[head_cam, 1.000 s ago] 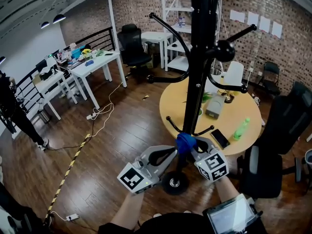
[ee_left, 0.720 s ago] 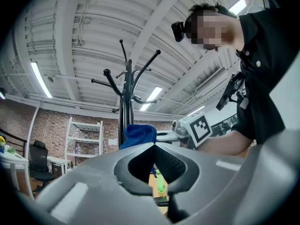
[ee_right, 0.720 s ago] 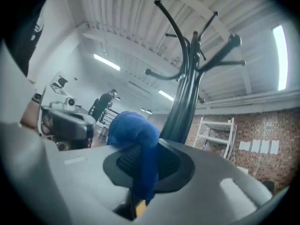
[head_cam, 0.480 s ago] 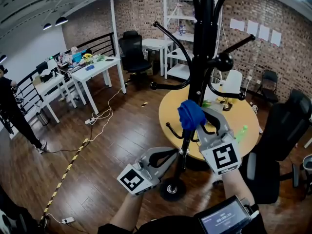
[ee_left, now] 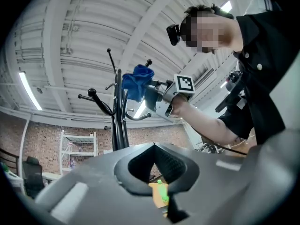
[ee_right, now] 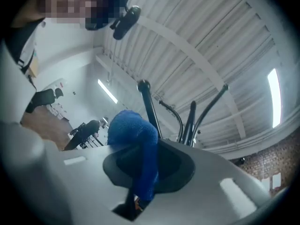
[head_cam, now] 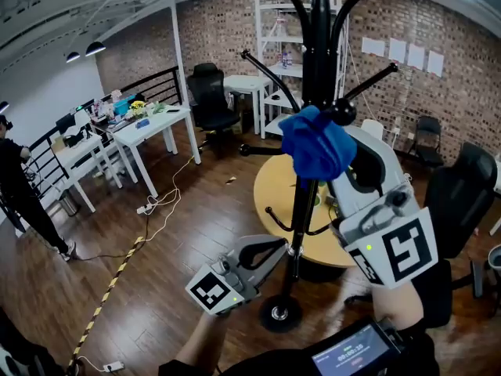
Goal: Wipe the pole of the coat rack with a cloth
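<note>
The black coat rack pole [head_cam: 311, 131] rises from its round base [head_cam: 280, 312] in the middle of the head view. My right gripper [head_cam: 338, 163] is raised high on the right side of the pole, shut on a bunched blue cloth [head_cam: 317, 143] that lies against the pole just below the hooks. In the right gripper view the cloth [ee_right: 133, 130] hangs out between the jaws of that gripper [ee_right: 140, 172]. My left gripper [head_cam: 280, 247] is low, beside the pole's lower part, shut and holding nothing. The left gripper view shows its closed jaws [ee_left: 157, 146], the pole [ee_left: 119, 125] and the cloth [ee_left: 137, 81].
A round yellow table [head_cam: 270, 182] stands right behind the rack. A black office chair [head_cam: 462, 202] is at the right and another [head_cam: 210, 84] at the back. White desks [head_cam: 149, 116] and a person [head_cam: 16, 186] are at the left. Cables and striped tape [head_cam: 117, 269] lie on the wood floor.
My right gripper has climbed with the blue cloth from low on the pole, near the left gripper, up to just under the hooks. The left gripper has stayed put.
</note>
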### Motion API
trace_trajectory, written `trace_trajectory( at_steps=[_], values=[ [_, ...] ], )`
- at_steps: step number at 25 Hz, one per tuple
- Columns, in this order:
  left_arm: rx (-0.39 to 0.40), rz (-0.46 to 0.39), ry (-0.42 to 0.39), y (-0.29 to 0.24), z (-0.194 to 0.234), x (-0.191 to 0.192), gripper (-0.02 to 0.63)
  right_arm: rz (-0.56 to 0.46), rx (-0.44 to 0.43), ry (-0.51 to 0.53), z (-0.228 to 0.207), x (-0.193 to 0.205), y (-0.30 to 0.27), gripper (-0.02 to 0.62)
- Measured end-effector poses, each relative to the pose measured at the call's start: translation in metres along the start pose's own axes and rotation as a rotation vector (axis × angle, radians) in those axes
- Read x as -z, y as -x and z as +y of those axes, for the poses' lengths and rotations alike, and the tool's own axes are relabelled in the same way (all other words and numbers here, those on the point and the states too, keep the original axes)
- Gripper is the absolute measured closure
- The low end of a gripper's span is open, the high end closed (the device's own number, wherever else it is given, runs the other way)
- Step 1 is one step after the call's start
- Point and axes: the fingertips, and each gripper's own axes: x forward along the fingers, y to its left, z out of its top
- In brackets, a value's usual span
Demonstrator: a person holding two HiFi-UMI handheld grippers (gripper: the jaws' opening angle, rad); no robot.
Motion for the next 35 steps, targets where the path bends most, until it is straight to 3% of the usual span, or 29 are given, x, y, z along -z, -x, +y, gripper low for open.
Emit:
trace_trajectory(
  at_steps=[5, 11, 14, 19, 25, 28, 31, 35],
  values=[
    [0.005, -0.016, -0.035, 0.000, 0.004, -0.014, 0.603, -0.145, -0.041, 0.050, 0.020, -0.061, 0.015, 0.551],
    [0.005, -0.031, -0.049, 0.002, 0.000, -0.027, 0.603, -0.068, -0.013, 0.027, 0.007, -0.042, 0.008, 0.551],
    [0.005, -0.031, -0.046, 0.007, -0.002, -0.026, 0.603, 0.045, 0.040, 0.000, -0.006, 0.001, -0.001, 0.551],
    [-0.005, -0.021, -0.005, 0.016, -0.005, -0.015, 0.603, 0.281, 0.086, -0.130, -0.013, 0.101, 0.001, 0.551],
    [-0.019, 0.001, 0.054, 0.019, -0.012, 0.003, 0.603, 0.393, 0.097, -0.189, 0.007, 0.166, 0.041, 0.551],
    [-0.024, 0.018, 0.077, 0.021, -0.012, 0.016, 0.603, 0.517, 0.064, -0.279, 0.029, 0.220, 0.073, 0.551],
    [-0.034, 0.023, 0.109, 0.023, -0.012, 0.026, 0.603, 0.699, -0.023, -0.378, 0.071, 0.286, 0.109, 0.551],
    [-0.044, 0.034, 0.127, 0.024, -0.014, 0.036, 0.603, 0.916, -0.140, -0.399, 0.121, 0.348, 0.150, 0.551]
  ],
)
